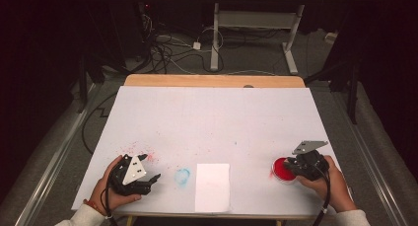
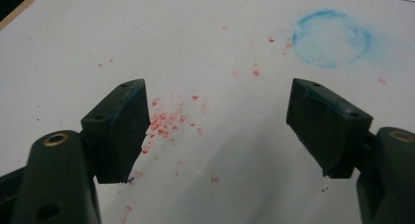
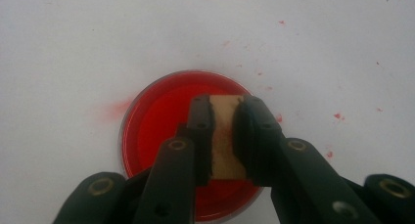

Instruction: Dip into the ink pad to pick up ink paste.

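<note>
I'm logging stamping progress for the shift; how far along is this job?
Done: a blue ring print and red specks mark the table cover. In hand: the right gripper is shut on a wooden block held over the red ink dish. Left: the white paper looks unprinted; the left gripper is open, holding nothing.

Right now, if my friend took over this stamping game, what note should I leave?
Right gripper: shut on a small tan wooden block, held over the round red ink dish.
Left gripper: open, holding nothing, resting on the white table cover.
Blank white paper sheet lies between both hands, beside a blue ring mark.
Done: block gripped at the ink.
Left: probably pressing the block on the sheet.
</note>
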